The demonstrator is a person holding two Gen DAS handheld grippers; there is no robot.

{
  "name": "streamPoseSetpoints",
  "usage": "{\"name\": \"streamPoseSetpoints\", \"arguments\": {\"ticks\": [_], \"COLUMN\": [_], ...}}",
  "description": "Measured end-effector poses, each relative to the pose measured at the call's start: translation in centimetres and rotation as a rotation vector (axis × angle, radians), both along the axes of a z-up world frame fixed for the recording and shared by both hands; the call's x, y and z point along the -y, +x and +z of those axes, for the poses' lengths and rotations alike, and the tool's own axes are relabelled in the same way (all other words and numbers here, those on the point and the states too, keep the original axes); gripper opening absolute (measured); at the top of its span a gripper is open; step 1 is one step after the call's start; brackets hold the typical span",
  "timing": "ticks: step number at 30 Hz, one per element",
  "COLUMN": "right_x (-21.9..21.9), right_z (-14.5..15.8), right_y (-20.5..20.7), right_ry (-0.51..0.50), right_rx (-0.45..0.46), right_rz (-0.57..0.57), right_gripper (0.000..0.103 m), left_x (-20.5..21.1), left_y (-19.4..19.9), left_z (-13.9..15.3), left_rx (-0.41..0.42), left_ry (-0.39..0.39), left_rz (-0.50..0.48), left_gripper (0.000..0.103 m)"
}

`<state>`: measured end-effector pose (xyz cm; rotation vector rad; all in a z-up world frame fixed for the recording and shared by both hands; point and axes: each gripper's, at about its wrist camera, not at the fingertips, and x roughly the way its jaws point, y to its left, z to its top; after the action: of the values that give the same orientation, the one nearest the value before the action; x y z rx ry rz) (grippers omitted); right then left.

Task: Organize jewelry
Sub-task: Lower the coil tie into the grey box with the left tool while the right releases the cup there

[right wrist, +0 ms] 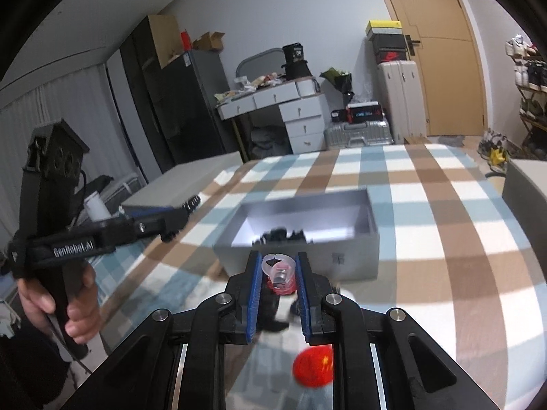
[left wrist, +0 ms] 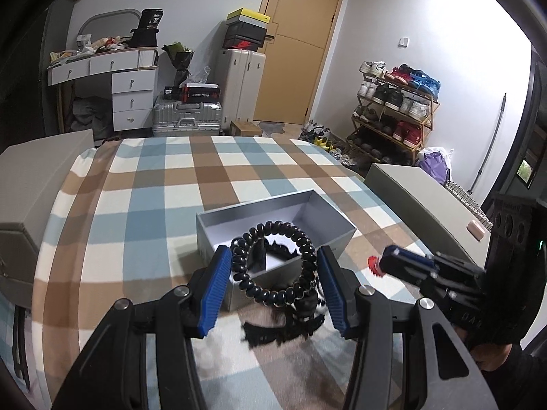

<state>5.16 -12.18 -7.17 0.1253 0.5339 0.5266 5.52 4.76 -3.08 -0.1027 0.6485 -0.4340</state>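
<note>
- Your left gripper (left wrist: 273, 266) pinches a black beaded bracelet (left wrist: 273, 266) across its ring, 1 blue pad on each side, so the loop stands roughly upright between the pads and faces the camera.
- Your right gripper (right wrist: 279, 275) has its pads pressed in on a small clear plastic ring (right wrist: 277, 266) with a red toothed ornament (right wrist: 282, 288) hanging under it; in the left wrist view that red piece (left wrist: 375, 265) shows at the tip of the right gripper.
- Both pieces are held in the air, neither resting on the cloth.
- The open grey box (left wrist: 266, 218) lies straight ahead of both grippers and below them, on the checked bedspread (left wrist: 136, 205). Dark jewelry (right wrist: 278, 234) already sits on its pale floor.
- From your left gripper the box is directly beyond the bracelet, its near wall just behind the loop in that view. I judge the left hand to be the nearer of the 2.
- From your right gripper the box's near wall (right wrist: 342, 259) stands just past the ring, with its long axis running across your line of approach.
- More dark pieces (left wrist: 283, 331) lie on the bedspread under the left gripper, outside the box.
- A blurred red round thing (right wrist: 312, 365) shows low in the right wrist view; what it is cannot be told.
- The next move likely turns on carrying each piece forward over the near wall, then letting go above the floor.
</note>
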Motion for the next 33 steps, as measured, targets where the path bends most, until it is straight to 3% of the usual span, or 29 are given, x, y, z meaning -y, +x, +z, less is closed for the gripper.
{"name": "streamPoseSetpoints", "arguments": {"ticks": [6,10,13,18,28,33], "right_x": [-0.1,-0.3,-0.5,-1.2,-1.9,-2.4], "right_z": [1.7,2.2,2.0,0.5,-2.8,-3.2], "right_y": [3.5,5.5,7.4,10.1,12.6,12.7], "right_ry": [0.005,0.019,0.027,-0.027,-0.025,-0.047], "right_rx": [-0.006,-0.008,-0.031,-0.084,-0.208,-0.202], "right_rz": [-0.008,0.006,0.007,-0.030,-0.011,-0.022], "right_gripper": [0.019,0.019,0.019,0.019,0.019,0.019], "left_x": [0.7,1.1,1.7,2.6,3.1,3.1], "left_y": [1.8,3.8,4.9,6.9,8.0,8.5], "left_z": [0.5,0.2,-0.2,-1.8,-3.3,-3.9], "left_rx": [0.003,-0.063,-0.079,-0.162,-0.208,-0.236], "left_ry": [0.003,-0.042,-0.027,-0.019,-0.011,-0.024], "left_rz": [-0.017,-0.048,-0.048,-0.081,-0.094,-0.092], "left_gripper": [0.046,0.046,0.046,0.046,0.046,0.046]}}
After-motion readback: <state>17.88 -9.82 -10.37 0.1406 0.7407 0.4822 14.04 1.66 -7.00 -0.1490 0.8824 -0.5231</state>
